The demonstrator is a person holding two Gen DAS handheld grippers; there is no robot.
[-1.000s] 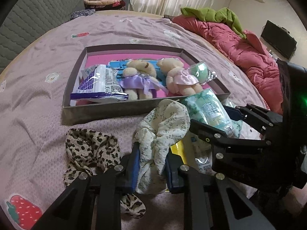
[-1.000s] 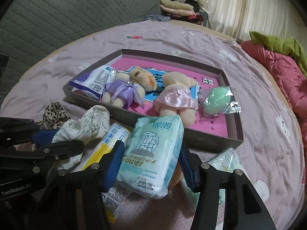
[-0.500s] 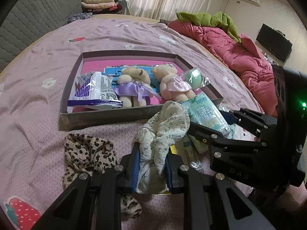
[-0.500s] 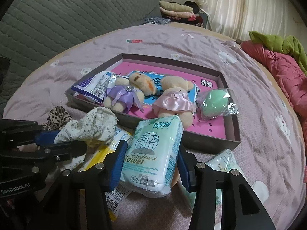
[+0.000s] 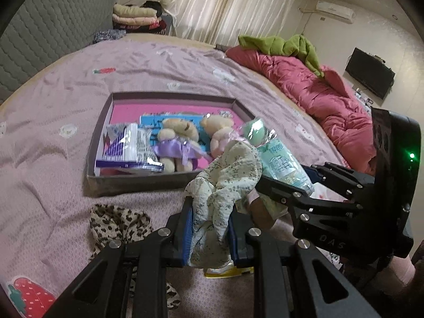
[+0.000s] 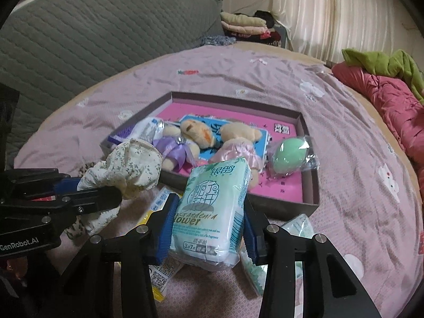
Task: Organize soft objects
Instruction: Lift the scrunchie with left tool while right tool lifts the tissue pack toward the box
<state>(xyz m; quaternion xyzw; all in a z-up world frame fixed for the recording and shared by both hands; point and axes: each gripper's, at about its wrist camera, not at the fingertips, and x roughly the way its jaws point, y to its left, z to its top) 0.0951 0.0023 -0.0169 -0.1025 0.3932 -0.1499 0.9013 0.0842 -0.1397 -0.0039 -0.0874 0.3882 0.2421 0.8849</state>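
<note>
Left claw (image 5: pixel 209 234): blue pads closed tight on a floral cloth (image 5: pixel 228 182), which bunches upward between them, lifted clear of the bed. Right claw (image 6: pixel 206 232): jaws closing on a pale green tissue pack (image 6: pixel 212 212), pads pressing both its sides, the pack upright in the grip. Beneath the two claws: a yellow-edged packet (image 6: pixel 156 206) lying flat on the bed, and a second green pack (image 6: pixel 299 225) just right of the right claw. Left of the left claw: a leopard-print cloth (image 5: pixel 116 225), crumpled on the pink bedsheet (image 5: pixel 53 137). Beyond: a shallow box (image 6: pixel 310 185) with pink floor, holding a purple-white packet (image 5: pixel 129 148), a bear in purple dress (image 6: pixel 182 143), a bear in pink dress (image 6: pixel 235 143) and a wrapped green egg-shaped item (image 6: pixel 287 153), possibly a sponge. Far right: red quilt (image 5: pixel 318 98).
</note>
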